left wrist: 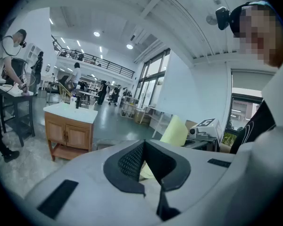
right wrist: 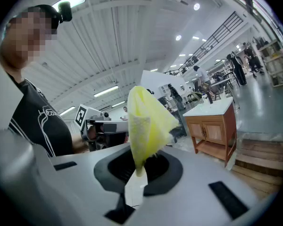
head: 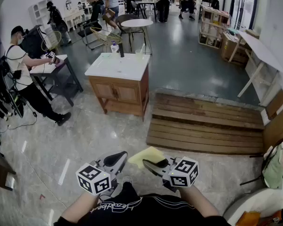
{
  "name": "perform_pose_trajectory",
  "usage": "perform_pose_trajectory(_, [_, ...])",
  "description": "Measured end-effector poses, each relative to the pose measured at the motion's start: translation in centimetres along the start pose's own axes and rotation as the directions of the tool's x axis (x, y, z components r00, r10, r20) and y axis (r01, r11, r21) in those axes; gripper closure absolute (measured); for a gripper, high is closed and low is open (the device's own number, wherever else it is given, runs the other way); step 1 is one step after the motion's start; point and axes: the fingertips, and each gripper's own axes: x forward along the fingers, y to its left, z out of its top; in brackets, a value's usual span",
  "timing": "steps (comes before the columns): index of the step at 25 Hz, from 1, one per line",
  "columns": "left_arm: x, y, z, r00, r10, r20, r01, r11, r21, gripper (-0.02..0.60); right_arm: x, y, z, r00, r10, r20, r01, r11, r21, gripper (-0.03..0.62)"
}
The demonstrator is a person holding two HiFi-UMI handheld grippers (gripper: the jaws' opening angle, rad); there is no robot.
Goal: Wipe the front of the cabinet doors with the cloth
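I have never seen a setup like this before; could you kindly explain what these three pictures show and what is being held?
There is no robot here: a person holds a two-jaw gripper in each hand. The head view comes from a camera on the person's head, looking down at the left gripper and the right gripper. Each carries a marker cube. The other two pictures come from cameras riding on the grippers, looking along their jaws. The right gripper's jaws are shut on a yellow cloth. The left gripper's jaws are together with nothing between them. Across the floor stands a wooden cabinet with a white top, and a small bottle stands on it. The grippers are well short of the cabinet, so wiping has not begun.
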Motion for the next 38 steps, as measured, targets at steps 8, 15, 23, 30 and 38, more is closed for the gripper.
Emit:
perform_pose_trajectory(8, [-1.2, 4.1, 0.4, 1.000, 0.009, 0.026, -0.008, 0.999, -0.039, 0.575, 4.0, -0.7, 0.4, 0.999, 0.008, -0.033, -0.009, 1.000, -0.007, 0.554])
perform_pose_trajectory(15, [-1.8, 8.7, 0.5, 0.999, 0.029, 0.019, -0.027, 0.994, -0.107, 0.575, 8.2, -2.3, 1.1, 0.998, 0.023, -0.060, -0.020, 0.999, 0.039, 0.554])
perform_pose_trajectory(23, [-1.5, 16.7, 1.4, 0.998, 0.055, 0.006, -0.053, 0.984, -0.171, 0.575, 14.7, -6.2, 2.2, 0.997, -0.002, -0.071, 0.008, 0.996, 0.091, 0.554])
perform_pose_trajectory(30, [-2.5, 24.9, 2.0, 0.996, 0.084, 0.005, -0.081, 0.974, -0.212, 0.575, 22.3, -9.1, 2.9, 0.991, 0.013, -0.135, 0.004, 0.993, 0.121, 0.554])
perform_pose_trajectory(38, [-4.6, 33.9, 2.8, 0.993, 0.114, 0.029, -0.103, 0.960, -0.261, 0.575, 30.1, -11.9, 4.9, 0.976, -0.002, -0.220, 0.017, 0.998, 0.064, 0.554])
